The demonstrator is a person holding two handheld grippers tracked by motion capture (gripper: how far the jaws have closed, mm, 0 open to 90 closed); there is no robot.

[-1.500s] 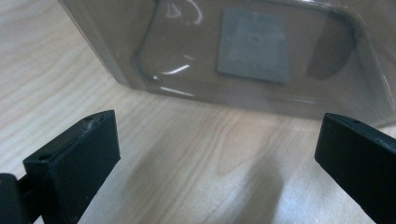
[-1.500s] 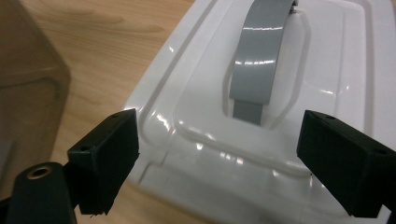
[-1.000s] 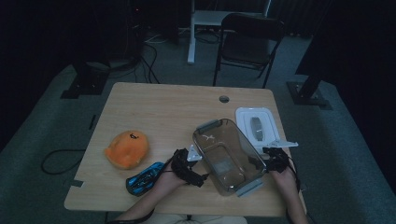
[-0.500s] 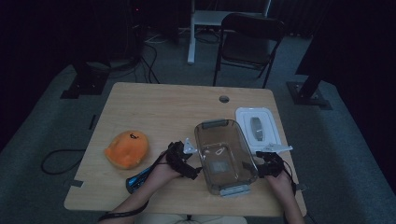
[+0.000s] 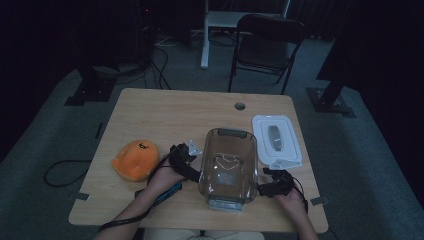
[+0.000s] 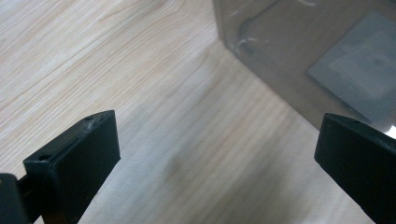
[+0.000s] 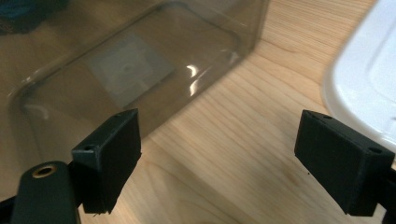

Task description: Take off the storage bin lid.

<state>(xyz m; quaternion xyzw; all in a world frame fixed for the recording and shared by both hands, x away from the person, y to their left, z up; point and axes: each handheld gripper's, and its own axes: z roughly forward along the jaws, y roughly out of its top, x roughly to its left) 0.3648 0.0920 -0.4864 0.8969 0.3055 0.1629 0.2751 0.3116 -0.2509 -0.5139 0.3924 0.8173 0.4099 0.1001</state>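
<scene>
Dim room, grey carpet, a black folding chair [image 5: 267, 42] beyond the far edge of the wooden worktop [image 5: 165, 112].

Largest thing on the worktop: the clear plastic container [image 5: 229, 167], upright, open at the top, standing near the person's edge, roughly centred between the 2 grippers. Its base shows a pale square label through the wall in the right gripper view. Just right of it, apart from it, lies the white lid [image 5: 276, 138], flat on the wood, not on the container.

Left of the container sits an orange plush toy [image 5: 136, 159], well outside it. A blue object [image 5: 170, 189] lies partly under the left forearm; I cannot tell what it is.

Left gripper [image 5: 186, 161]: beside the container's left wall, fingers spread wide, nothing between them but bare wood; the container corner is just ahead of them. Right gripper [image 5: 267, 186]: at the container's right wall, fingers spread, empty, one finger close to the wall, contact unclear.

Judgement on progress: container looks placed and released. 0 items inside, lid off. Filling and closing, if intended, not yet done.
</scene>
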